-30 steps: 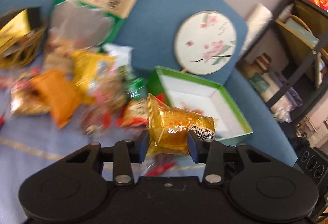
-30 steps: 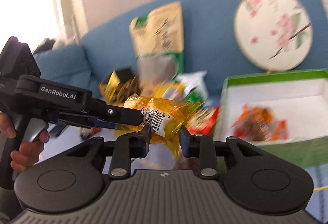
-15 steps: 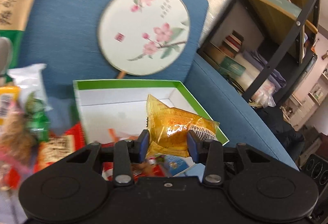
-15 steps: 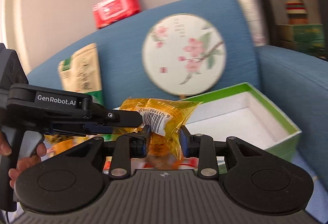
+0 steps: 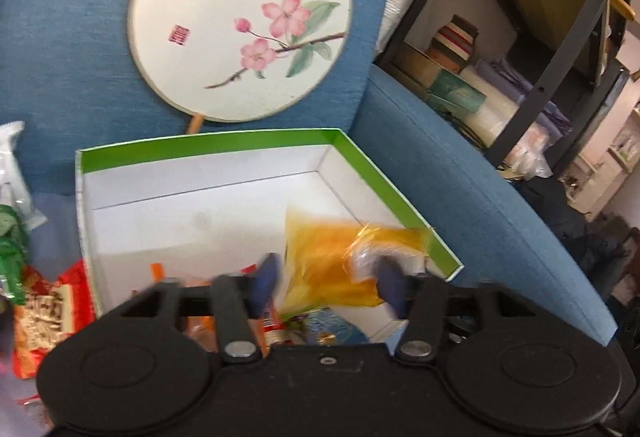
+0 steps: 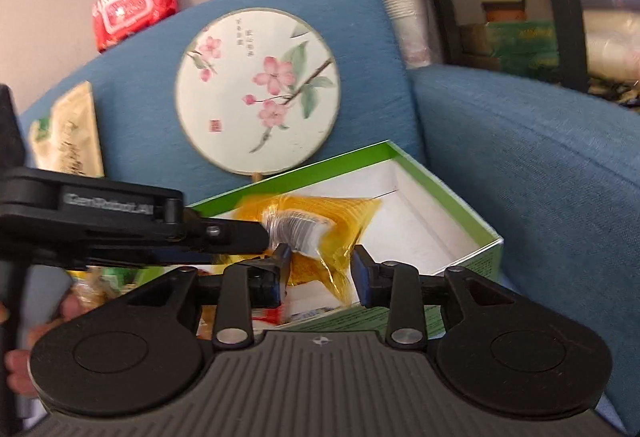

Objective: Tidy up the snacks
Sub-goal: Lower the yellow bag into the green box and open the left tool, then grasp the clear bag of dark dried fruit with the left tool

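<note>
Left wrist: left gripper (image 5: 326,277) tilted down over green box (image 5: 384,173), fingers just sprung apart, yellow snack packet (image 5: 332,261) loose between them, round fan (image 5: 240,17) behind; right wrist: right gripper (image 6: 320,273) fingers just spread, yellow packet (image 6: 320,221) blurred between, left gripper (image 6: 224,233) crossing beside it.

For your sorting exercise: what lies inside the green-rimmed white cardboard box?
Inside the green-rimmed white cardboard box: a yellow foil snack packet dropping in, and red, orange and blue wrappers by its near wall. The black gripper body hides the rest.
</note>
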Demonstrator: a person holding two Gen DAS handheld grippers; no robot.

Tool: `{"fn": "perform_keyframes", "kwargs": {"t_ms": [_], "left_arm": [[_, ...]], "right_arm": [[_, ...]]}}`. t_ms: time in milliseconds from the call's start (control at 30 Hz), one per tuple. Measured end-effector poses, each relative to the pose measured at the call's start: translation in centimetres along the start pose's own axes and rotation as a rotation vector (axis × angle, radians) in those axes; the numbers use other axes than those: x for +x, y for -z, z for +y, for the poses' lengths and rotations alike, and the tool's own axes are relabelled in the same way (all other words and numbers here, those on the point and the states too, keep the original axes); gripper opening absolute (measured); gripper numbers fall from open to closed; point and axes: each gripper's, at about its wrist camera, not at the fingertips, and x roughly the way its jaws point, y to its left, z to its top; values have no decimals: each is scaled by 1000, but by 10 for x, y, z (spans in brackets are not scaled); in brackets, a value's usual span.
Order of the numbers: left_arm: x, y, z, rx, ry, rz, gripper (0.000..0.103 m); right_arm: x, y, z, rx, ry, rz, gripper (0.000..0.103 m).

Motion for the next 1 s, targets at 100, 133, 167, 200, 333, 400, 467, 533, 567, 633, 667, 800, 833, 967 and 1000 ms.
{"fn": "perform_keyframes", "kwargs": {"t_ms": [100, 133, 167, 200, 333, 400, 467, 533, 567, 633, 667, 800, 833, 967, 1000], "left_arm": [[-21, 4, 1, -8, -44, -54, 103], [-31, 6, 2, -13, -60, -71, 103], [-41, 8, 3, -17, -69, -91, 103], [-52, 10, 4, -16, -81, -107, 103], [-95, 22, 13, -30, -152, -155, 103], [-114, 34, 19, -42, -203, -175, 103], [-129, 49, 29, -62, -240, -184, 103], [-141, 65, 40, -93, -278, -172, 103], [-145, 74, 46, -107, -293, -155, 103], [-154, 91, 57, -137, -319, -140, 103], [-157, 99, 62, -151, -333, -133, 103], [-173, 121, 81, -199, -380, -112, 103], [-178, 125, 85, -212, -390, -118, 103], [-197, 136, 96, -244, -415, -155, 103], [-200, 138, 98, -248, -419, -154, 103]], "right_arm": [[-14, 0, 8, -57, -16, -52, 96], [-22, 0, 12, -66, -41, -79, 98], [-26, 0, 14, -70, -57, -94, 100], [-31, 1, 18, -72, -80, -108, 101], [-37, 4, 36, -95, -186, -99, 103], [-40, 7, 47, -126, -233, -86, 103], [-43, 12, 61, -157, -278, -67, 103], [-42, 17, 74, -184, -324, -36, 103], [-41, 20, 81, -195, -343, -18, 103], [-39, 26, 92, -204, -383, 28, 103], [-38, 30, 97, -205, -404, 50, 103], [-36, 47, 120, -238, -487, 122, 103], [-35, 51, 126, -255, -498, 131, 103], [-24, 67, 147, -340, -491, 161, 99], [-21, 71, 151, -357, -477, 165, 99]]}}
